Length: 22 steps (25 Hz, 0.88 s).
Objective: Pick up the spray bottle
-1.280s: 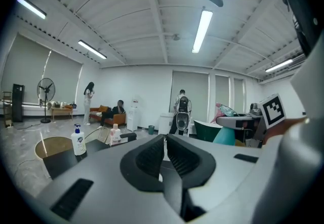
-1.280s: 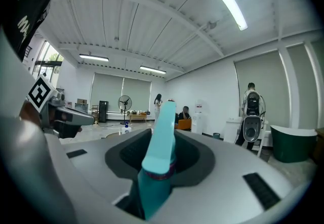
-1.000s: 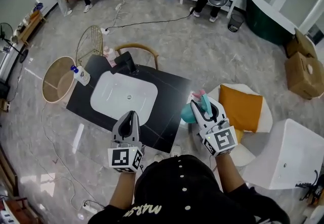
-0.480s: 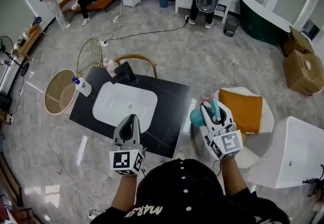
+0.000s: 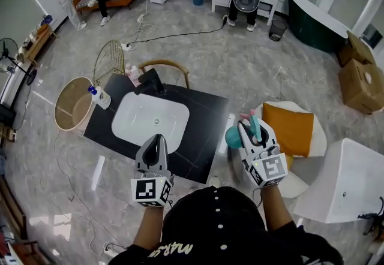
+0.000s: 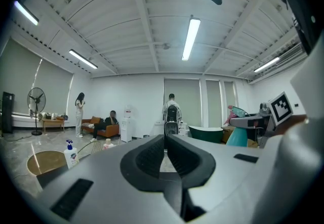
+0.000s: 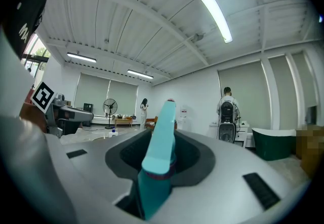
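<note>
In the head view my right gripper point(image 5: 253, 130) is shut on the teal spray bottle point(image 5: 233, 136), which hangs in the air just off the right end of the black counter point(image 5: 204, 115); its pink nozzle point(image 5: 244, 116) points away from me. The right gripper view shows the bottle's teal neck point(image 7: 161, 149) upright between the pads of that gripper point(image 7: 163, 139). My left gripper point(image 5: 157, 141) hovers over the counter's near edge, shut, with nothing in it. In the left gripper view its jaws point(image 6: 165, 139) meet, and the bottle point(image 6: 236, 137) shows at the right.
A white sink point(image 5: 151, 121) with a black faucet point(image 5: 150, 81) is set in the counter. A soap pump bottle point(image 5: 99, 97) stands at its left end beside a round basket point(image 5: 71, 104). A white chair with an orange cushion point(image 5: 287, 129) is at the right. People are at the far wall.
My right gripper has carried the spray bottle a little to the right, away from the counter's end. The left gripper has kept its place.
</note>
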Tool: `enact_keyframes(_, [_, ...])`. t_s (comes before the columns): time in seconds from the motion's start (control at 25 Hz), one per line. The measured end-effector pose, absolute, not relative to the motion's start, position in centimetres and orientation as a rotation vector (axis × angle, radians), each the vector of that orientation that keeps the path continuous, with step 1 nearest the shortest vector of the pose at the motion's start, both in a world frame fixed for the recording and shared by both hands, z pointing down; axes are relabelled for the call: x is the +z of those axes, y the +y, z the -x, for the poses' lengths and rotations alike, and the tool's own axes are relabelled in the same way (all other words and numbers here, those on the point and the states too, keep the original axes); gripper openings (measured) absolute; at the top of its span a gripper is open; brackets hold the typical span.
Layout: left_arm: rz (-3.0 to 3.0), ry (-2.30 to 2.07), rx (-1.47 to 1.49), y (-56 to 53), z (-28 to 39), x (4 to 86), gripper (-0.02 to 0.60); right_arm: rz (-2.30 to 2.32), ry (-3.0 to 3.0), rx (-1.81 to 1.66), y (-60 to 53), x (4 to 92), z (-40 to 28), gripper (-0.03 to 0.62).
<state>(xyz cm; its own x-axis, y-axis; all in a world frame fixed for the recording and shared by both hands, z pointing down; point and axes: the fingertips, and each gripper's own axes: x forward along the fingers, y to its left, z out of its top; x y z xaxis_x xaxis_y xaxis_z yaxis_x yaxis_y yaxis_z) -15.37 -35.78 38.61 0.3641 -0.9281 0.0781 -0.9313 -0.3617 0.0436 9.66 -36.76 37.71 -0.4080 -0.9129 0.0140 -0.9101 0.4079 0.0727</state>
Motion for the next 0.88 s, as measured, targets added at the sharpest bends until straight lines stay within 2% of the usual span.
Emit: enact_keyframes(0.88, [-2.511, -1.743, 0.079, -35.8, 15.7, 38.8, 0.028, -1.63, -2.638, -0.097, -37.5, 37.3, -8.4, 0.107])
